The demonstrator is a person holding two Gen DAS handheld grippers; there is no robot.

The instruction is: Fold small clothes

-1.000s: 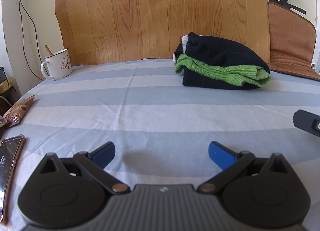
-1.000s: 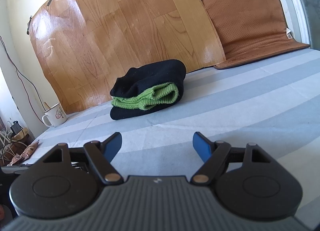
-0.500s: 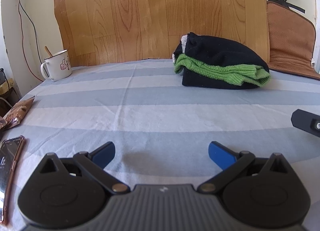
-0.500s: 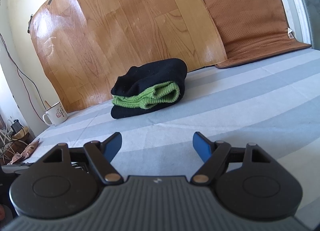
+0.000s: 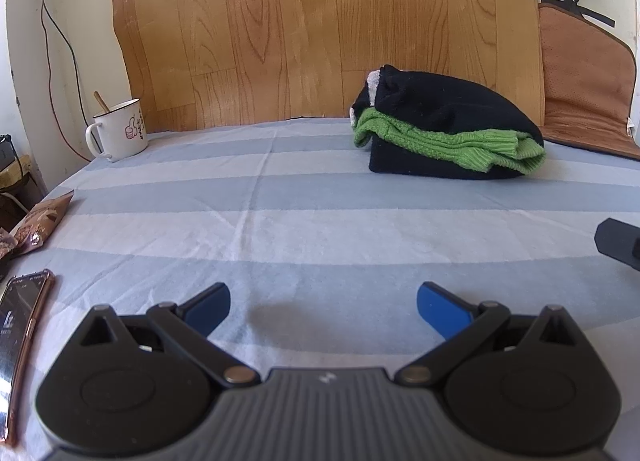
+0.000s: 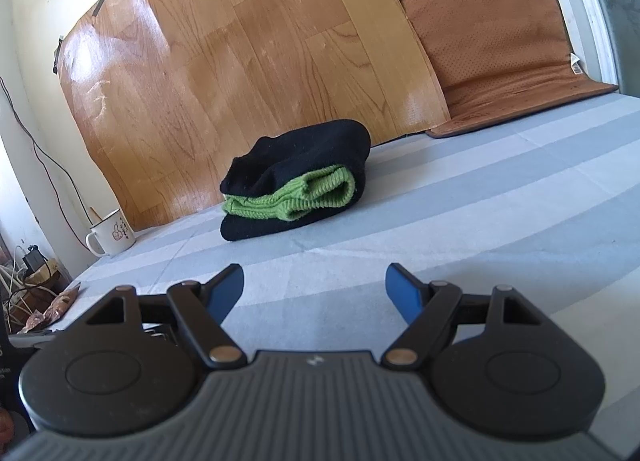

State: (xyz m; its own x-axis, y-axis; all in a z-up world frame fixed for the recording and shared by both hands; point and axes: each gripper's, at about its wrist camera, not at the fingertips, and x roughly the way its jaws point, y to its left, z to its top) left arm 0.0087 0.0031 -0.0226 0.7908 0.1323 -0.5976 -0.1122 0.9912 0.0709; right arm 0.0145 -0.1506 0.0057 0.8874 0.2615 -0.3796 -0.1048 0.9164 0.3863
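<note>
Black-green folded clothes on striped sheet, left tool released, right tool released

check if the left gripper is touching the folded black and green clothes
Apart. The left wrist view shows the left gripper open, with a wide stretch of striped sheet between its fingertips and the folded clothes.

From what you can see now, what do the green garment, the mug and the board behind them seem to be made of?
Green garment: looks like knitted yarn, matte; ribbed rows show.
Mug: probably enamel or glazed ceramic; white, smooth, dark rim.
Board: seemingly a wood-print vinyl sheet; glossy glare, curling edge, taped to the wall.
</note>
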